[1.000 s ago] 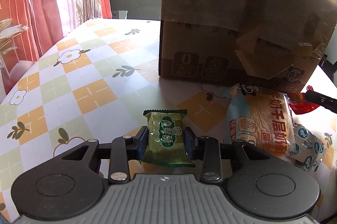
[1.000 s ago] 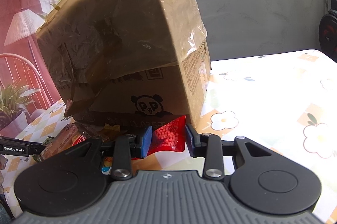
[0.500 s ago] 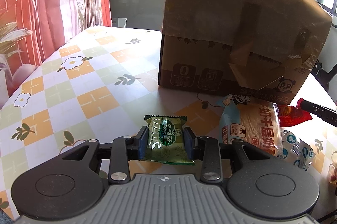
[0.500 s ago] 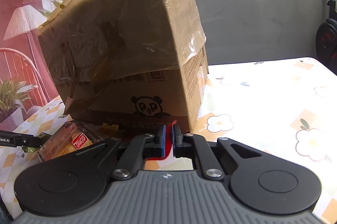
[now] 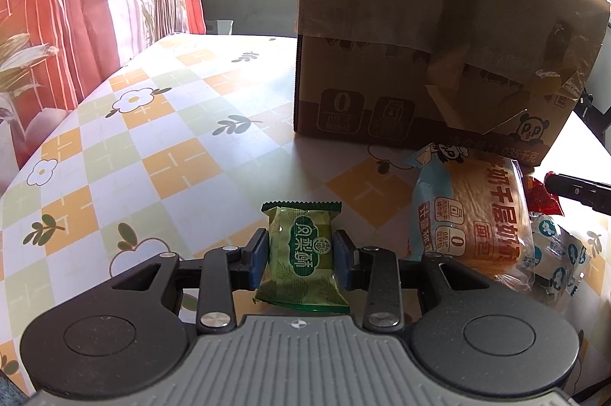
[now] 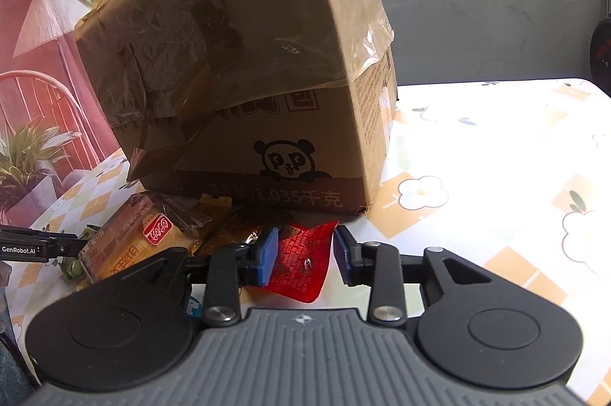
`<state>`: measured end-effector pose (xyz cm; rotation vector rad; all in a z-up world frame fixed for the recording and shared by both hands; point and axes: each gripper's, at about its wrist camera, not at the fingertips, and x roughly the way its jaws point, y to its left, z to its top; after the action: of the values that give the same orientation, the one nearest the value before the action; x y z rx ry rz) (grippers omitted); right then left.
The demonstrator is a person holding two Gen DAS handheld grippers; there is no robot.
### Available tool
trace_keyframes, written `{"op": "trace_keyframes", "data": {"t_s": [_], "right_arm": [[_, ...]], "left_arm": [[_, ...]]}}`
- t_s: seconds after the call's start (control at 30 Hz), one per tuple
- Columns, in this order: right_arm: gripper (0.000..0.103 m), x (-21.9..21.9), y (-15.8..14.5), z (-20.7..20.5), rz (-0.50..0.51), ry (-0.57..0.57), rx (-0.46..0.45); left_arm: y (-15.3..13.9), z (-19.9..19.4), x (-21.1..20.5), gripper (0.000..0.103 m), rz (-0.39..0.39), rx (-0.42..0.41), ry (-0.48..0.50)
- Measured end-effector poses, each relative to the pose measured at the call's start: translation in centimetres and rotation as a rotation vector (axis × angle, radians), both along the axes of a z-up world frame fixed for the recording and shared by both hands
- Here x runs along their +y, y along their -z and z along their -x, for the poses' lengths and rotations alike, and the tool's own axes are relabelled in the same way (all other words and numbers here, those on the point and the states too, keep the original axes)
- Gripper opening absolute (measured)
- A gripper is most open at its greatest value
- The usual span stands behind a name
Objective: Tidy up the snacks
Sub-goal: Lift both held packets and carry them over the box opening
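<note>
A small green foil-wrapped pastry packet (image 5: pixel 301 249) was held squarely between the closed pads of the left gripper (image 5: pixel 301 253). A thin red plastic sachet (image 6: pixel 301 263) lay between the parted pads of the right gripper (image 6: pixel 303 253), ungripped. Both were judged light, crinkly and slippery, best pinched mid-body.

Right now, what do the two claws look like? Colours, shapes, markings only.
Both look alike: matte black linkage arms with silver pivot screws, two round black housings, and a ribbed grey plate with a small cross mark at centre. Left claw and right claw both have blue finger pads. White "GenRobot.AI" lettering shows on the left claw's side. No cables or sleeves visible.
</note>
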<state>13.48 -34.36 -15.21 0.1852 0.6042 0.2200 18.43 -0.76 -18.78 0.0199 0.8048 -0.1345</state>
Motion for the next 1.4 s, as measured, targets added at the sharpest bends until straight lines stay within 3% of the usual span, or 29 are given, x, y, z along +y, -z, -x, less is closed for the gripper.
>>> {"op": "trace_keyframes", "data": {"t_s": [0.23,0.63,0.73,0.77,0.83,1.0,1.23,1.4], "right_arm": [[0.047,0.4,0.4,-1.0,0.018,-0.01,0.053],[0.049,4.5,0.9,-1.4,0.293,-0.039,0.034],[0.048,4.4,1.0,-1.4,0.281,-0.038,0.035],[0.046,4.2,1.0,-1.3,0.275,-0.039,0.035],[0.039,3.9,0.9,-1.1,0.248,-0.041,0.026],[0.032,2.5,0.1,0.5,0.175,0.002,-0.043],[0.032,0.5,-1.1,2.6,0.09,0.059,-0.087],[0.032,0.1,-2.7,3.9,0.092,0.067,-0.133]], "left_arm": [[0.6,-0.2,-0.4,0.043,-0.021,0.011,0.006],[0.7,0.0,-0.6,0.048,-0.043,-0.008,0.023],[0.7,0.0,-0.5,0.047,-0.037,-0.005,0.027],[0.6,0.0,-0.4,0.04,-0.032,-0.004,0.022],[0.3,0.1,0.0,0.038,-0.013,-0.016,0.009],[-1.0,0.5,0.4,0.037,0.018,-0.072,0.008],[-1.7,0.9,0.4,0.037,0.035,-0.103,0.017],[-2.7,1.1,0.2,0.037,0.037,-0.143,0.02]]}}
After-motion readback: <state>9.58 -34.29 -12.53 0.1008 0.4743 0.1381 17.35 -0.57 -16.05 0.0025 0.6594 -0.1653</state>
